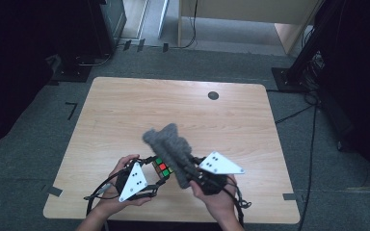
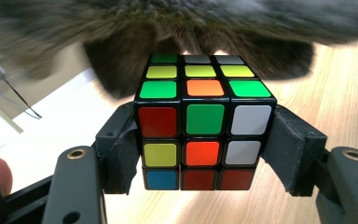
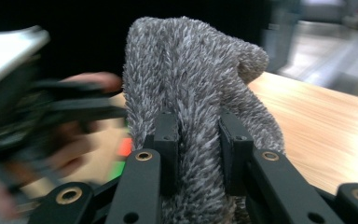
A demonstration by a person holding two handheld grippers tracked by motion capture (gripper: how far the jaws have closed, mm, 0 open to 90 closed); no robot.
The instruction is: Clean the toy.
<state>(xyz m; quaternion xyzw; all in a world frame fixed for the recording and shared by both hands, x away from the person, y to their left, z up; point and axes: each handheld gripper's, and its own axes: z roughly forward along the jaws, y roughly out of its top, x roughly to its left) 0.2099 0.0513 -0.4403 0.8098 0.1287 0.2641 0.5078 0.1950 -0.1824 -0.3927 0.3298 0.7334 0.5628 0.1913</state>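
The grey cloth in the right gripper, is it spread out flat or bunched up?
Bunched up. The grey cloth stands in thick folds, pinched between the right gripper pads, and rises as a lump beside the cube.

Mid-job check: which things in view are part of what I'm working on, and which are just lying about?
In the job:
- puzzle cube, clamped in the left gripper
- grey fluffy cloth, pinched in the right gripper, held against the cube

Lying about:
- round black disc near the table's far edge
- cables on the floor

Wooden table, seemingly grey carpet
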